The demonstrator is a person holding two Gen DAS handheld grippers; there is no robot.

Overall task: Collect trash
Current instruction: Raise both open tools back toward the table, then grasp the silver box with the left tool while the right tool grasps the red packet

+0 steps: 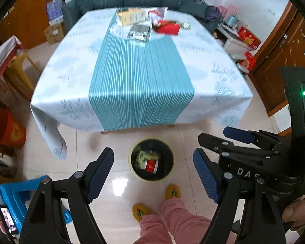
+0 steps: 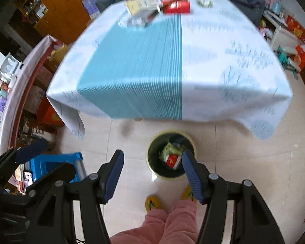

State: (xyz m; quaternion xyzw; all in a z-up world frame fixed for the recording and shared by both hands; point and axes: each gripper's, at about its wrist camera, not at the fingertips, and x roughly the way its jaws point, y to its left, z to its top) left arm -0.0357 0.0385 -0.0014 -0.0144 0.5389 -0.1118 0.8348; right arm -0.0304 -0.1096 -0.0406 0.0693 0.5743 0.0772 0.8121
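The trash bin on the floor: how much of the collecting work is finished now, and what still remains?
Done: the trash bin already holds a green wrapper and a red-and-white package. In hand: nothing; the left gripper and right gripper both have open, empty jaws above the floor. Left: at the table's far end lie a red packet, a grey box and yellowish boxes.

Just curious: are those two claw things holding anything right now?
No. Both the left gripper and the right gripper are open and empty, above the bin.
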